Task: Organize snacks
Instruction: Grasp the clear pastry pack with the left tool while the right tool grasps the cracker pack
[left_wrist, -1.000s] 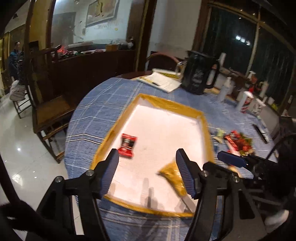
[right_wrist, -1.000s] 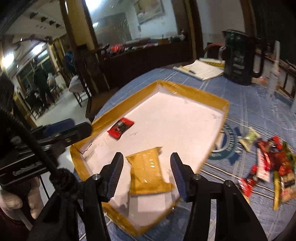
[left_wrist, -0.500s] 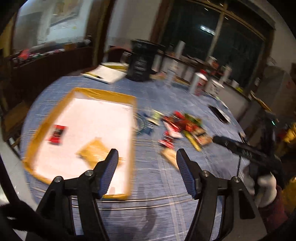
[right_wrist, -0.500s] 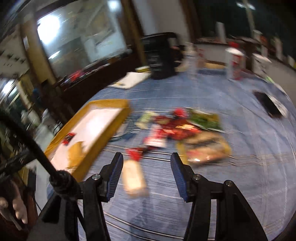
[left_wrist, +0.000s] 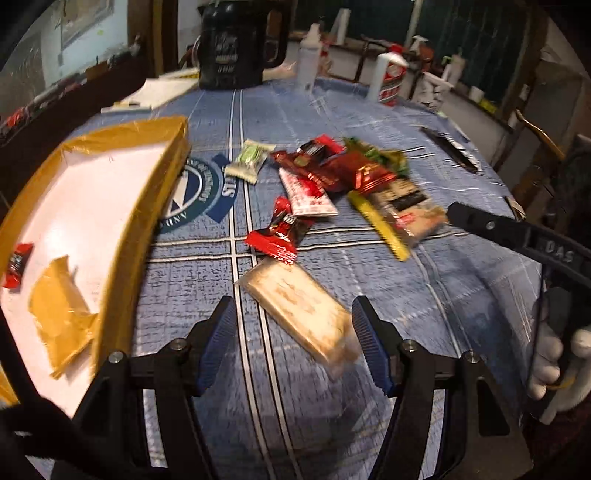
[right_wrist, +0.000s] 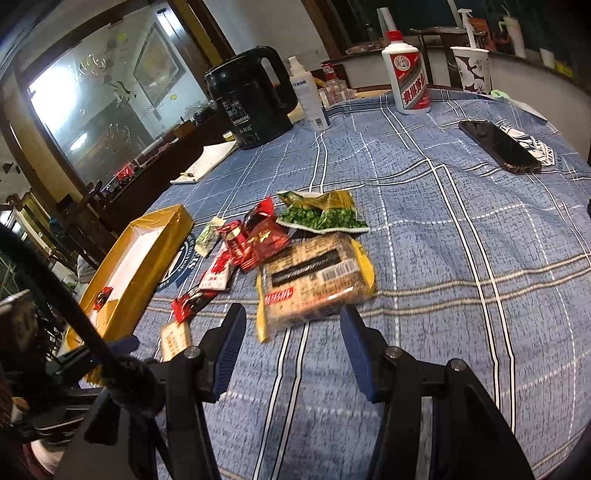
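Observation:
My left gripper (left_wrist: 293, 343) is open, hovering over a beige snack packet (left_wrist: 299, 310) that lies on the blue checked cloth; its near end shows between the pads, untouched. My right gripper (right_wrist: 295, 350) is open too, just short of a large cracker packet (right_wrist: 314, 277) with a yellow edge. Behind that lie a green pea packet (right_wrist: 321, 214) and red wrappers (right_wrist: 255, 236). A red candy (left_wrist: 280, 232) and a green-white candy (left_wrist: 247, 162) lie loose. The yellow-taped tray (left_wrist: 173, 155) at the left holds a small red candy (left_wrist: 14, 264) and a yellow packet (left_wrist: 59, 314).
At the table's far side stand a black kettle (right_wrist: 251, 96), a spray bottle (right_wrist: 308, 96), a white bottle with a red label (right_wrist: 410, 77) and a paper cup (right_wrist: 472, 70). A notebook (right_wrist: 207, 162) lies beside the kettle, a dark phone (right_wrist: 498, 144) at the right.
Both grippers have swung from above the tray over to the snack pile on the cloth and dropped lower. The yellow packet stays in the tray. The jaws keep the same width.

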